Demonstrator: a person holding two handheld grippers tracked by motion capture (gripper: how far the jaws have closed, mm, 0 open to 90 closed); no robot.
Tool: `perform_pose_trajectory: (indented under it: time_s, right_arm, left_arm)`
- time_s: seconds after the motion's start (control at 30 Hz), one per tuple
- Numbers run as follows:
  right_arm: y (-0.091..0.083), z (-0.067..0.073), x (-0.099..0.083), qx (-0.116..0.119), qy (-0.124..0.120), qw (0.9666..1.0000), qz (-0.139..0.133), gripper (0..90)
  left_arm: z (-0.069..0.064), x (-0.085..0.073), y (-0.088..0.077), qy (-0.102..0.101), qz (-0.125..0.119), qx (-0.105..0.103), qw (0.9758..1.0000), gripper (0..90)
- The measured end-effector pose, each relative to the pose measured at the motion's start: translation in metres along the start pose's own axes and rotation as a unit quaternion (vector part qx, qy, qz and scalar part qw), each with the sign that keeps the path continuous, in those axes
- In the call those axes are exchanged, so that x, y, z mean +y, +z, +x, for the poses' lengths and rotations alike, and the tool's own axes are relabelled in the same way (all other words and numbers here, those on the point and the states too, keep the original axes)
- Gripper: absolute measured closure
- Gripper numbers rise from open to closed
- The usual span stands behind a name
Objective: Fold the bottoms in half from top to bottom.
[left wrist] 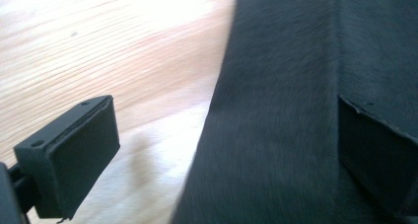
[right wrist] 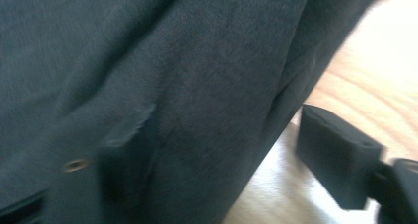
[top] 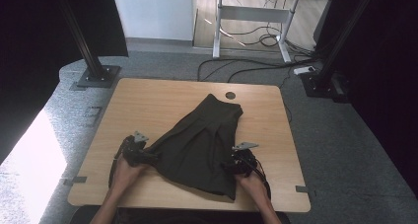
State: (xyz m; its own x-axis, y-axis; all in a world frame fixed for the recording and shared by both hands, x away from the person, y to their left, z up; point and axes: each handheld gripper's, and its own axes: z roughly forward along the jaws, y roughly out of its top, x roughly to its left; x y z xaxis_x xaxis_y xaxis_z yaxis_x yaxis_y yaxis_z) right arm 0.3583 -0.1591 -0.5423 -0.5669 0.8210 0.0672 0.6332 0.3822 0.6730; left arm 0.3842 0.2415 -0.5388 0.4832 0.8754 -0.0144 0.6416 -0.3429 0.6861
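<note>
Where garment (top: 202,145) lies: both tongs agape.

Garment (top: 202,145): plain dark olive-black with no print; table (top: 148,105): pale wood with fine grain lines and a small grey disc (top: 230,95) at its far edge; both grippers black, left gripper (top: 139,152), right gripper (top: 237,162), grey top plates.

One dark garment (top: 202,145), two grippers, one wooden table (top: 148,105)

Wooden table (top: 148,110) under dark garment (top: 204,140)
</note>
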Motion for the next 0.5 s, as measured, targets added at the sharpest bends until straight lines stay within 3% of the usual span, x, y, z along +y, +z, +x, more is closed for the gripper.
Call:
perform_pose_trajectory:
  time_s: [0.07, 0.1, 0.13, 0.17, 0.23, 0.27, 0.3, 0.33, 0.37, 0.5]
  right_arm:
    - [-0.001, 0.001, 0.002, 0.003, -0.007, 1.0, 0.006, 21.1]
    - [-0.004, 0.001, 0.004, -0.002, -0.014, 0.9998, 0.01, 19.2]
    - [-0.011, -0.002, 0.011, -0.019, -0.025, 0.9995, -0.002, 17.9]
    - [-0.016, -0.006, 0.016, -0.02, -0.024, 0.9994, -0.011, 17.8]
    - [-0.02, -0.01, 0.022, -0.023, -0.021, 0.9994, -0.017, 17.3]
    - [-0.026, -0.018, 0.036, -0.033, -0.025, 0.9987, -0.029, 17.0]
    - [-0.026, -0.018, 0.036, -0.033, -0.025, 0.9987, -0.029, 17.0]
    - [-0.027, -0.025, 0.052, -0.028, -0.025, 0.9985, -0.038, 17.0]
    - [-0.027, -0.025, 0.052, -0.028, -0.025, 0.9985, -0.038, 17.0]
    - [-0.016, -0.031, 0.085, -0.015, -0.038, 0.998, -0.048, 17.9]
  left_arm:
    - [0.001, 0.001, -0.004, 0.002, -0.001, 0.002, 1.0, 0.0]
    - [-0.001, 0.003, -0.01, 0.009, -0.004, 0.014, 0.9999, 0.0]
    - [-0.005, 0.009, -0.027, 0.025, -0.022, 0.029, 0.999, 0.0]
    - [-0.005, 0.009, -0.027, 0.025, -0.022, 0.029, 0.999, 0.2]
    - [-0.012, 0.016, -0.043, 0.024, -0.044, 0.015, 0.9986, 0.5]
    - [-0.022, 0.02, -0.052, 0.036, -0.05, 0.003, 0.9981, 0.5]
    - [-0.022, 0.02, -0.052, 0.036, -0.05, 0.003, 0.9981, 0.4]
    - [-0.035, 0.021, -0.052, 0.05, -0.047, -0.012, 0.9976, 0.2]
    - [-0.035, 0.021, -0.052, 0.05, -0.047, -0.012, 0.9976, 0.0]
    - [-0.057, 0.014, -0.035, 0.077, -0.015, -0.029, 0.9965, 0.0]
